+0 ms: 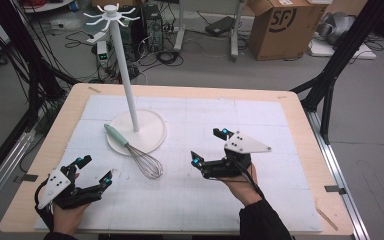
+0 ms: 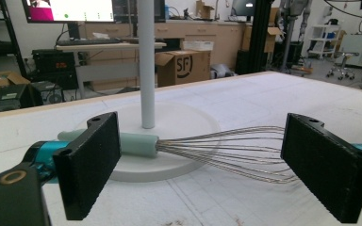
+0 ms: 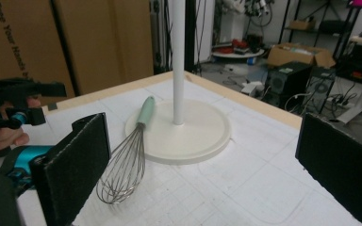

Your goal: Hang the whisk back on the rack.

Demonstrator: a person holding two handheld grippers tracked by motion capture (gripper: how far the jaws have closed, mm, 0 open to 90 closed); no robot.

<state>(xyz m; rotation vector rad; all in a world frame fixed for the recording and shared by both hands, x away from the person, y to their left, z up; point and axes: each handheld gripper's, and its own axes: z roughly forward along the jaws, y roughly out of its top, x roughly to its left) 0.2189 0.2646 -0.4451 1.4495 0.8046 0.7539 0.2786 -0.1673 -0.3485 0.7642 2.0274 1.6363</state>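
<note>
Hovering both claws spread and empty: left claw [image 1: 94,170], right claw [image 1: 209,146]. Whisk [image 1: 132,150] is lying on the bench [image 1: 280,210], handle resting on the stand [image 1: 150,135] base. I am judging approach stage; next, closing on the handle.

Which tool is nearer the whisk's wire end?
Right tool, marginally: just right of the whisk wires. Left tool sits farther off, lower left. Both open.

We see a whisk [image 1: 135,148] with a pale mint-green handle and silvery wires, a white stand [image 1: 136,131], a white mat [image 1: 260,130] ruled in a faint grid on a light wood table [image 1: 300,100], and black grippers with turquoise accents
</note>
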